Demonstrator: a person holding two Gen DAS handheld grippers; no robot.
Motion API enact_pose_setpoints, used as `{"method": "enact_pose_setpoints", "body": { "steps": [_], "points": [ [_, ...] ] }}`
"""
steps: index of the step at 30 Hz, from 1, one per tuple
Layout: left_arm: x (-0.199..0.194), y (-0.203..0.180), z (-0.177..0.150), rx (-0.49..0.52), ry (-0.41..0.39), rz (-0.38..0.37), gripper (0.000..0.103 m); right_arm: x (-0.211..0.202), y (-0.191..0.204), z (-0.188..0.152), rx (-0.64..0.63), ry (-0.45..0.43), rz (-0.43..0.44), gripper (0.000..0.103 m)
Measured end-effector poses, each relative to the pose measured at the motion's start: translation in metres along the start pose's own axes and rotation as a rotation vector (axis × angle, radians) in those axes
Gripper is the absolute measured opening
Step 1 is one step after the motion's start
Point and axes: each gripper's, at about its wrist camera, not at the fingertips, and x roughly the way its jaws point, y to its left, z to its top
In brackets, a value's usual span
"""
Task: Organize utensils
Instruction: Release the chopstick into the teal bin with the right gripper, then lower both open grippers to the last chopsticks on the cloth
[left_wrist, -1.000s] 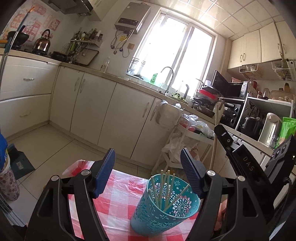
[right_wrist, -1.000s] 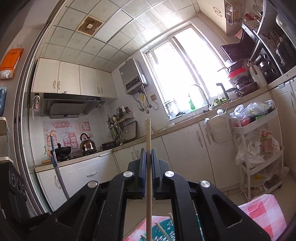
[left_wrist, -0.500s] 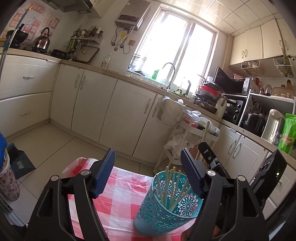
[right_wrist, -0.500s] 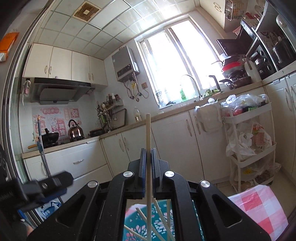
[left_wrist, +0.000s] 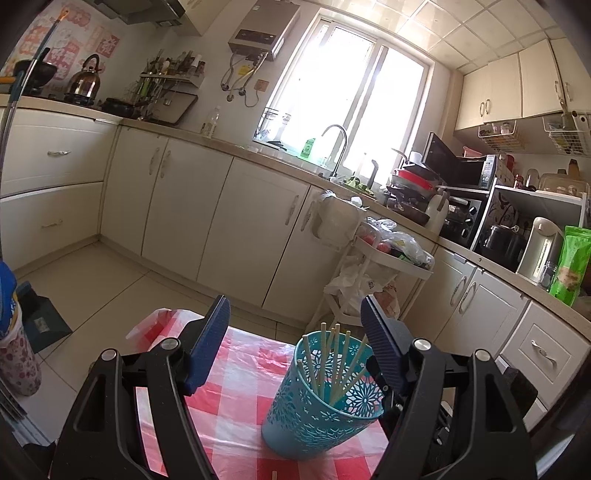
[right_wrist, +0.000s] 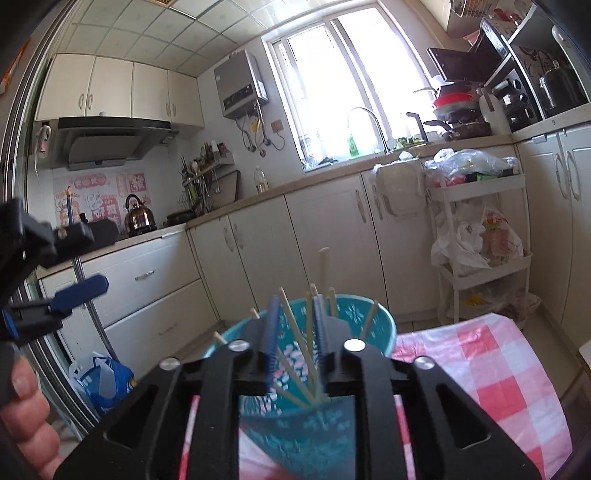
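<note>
Closest in, the right gripper is being held right over the teal holder, its ribbed blue fingers parted a little, with nothing pinched between them. A pale wooden chopstick is standing up just beyond the fingers, inside the holder's rim, so it looks like the drop-in step is pretty much being wrapped up. Motion blur is smearing things, so actual contact can't be confirmed.

From the other side, the left gripper is being kept wide open and empty, with the holder sitting between and just ahead of its fingers, nearer the right one. It's thin plastic with cut-out flower lacework, tapering toward the base and probably easy to tip. The thin, round chopsticks are fanned loosely inside.

Under it all, a glossy red-and-white checked tablecloth is covering the table. A stick tip is poking in at the bottom edge, below the fingers.

Next, the right gripper probably needs lifting straight up, clear of the sticks, then another utensil gets fetched.
</note>
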Motion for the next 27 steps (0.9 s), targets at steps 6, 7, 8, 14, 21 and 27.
{"method": "enact_pose_setpoints", "body": {
  "steps": [6, 7, 8, 14, 21, 27],
  "points": [
    [-0.021, -0.006, -0.002, 0.015, -0.005, -0.008, 0.072, -0.031, 0.003, -0.009, 0.019, 0.037, -0.015, 0.028],
    [-0.024, -0.005, -0.003, 0.017, -0.002, -0.006, 0.072, -0.038, 0.005, -0.013, 0.021, 0.058, -0.022, 0.029],
    [-0.026, -0.003, -0.005, 0.019, 0.004, -0.004, 0.073, -0.044, 0.006, -0.017, 0.023, 0.066, -0.023, 0.033],
    [-0.027, 0.036, -0.035, 0.027, 0.14, 0.106, 0.074, -0.061, 0.021, -0.065, 0.047, 0.315, -0.009, 0.035],
    [-0.016, 0.076, -0.091, 0.079, 0.389, 0.212, 0.074, -0.028, 0.052, -0.118, -0.036, 0.617, -0.025, 0.035],
    [-0.01, 0.081, -0.122, 0.1, 0.508, 0.197, 0.074, -0.018, 0.065, -0.13, -0.112, 0.734, -0.045, 0.032]
  ]
}}
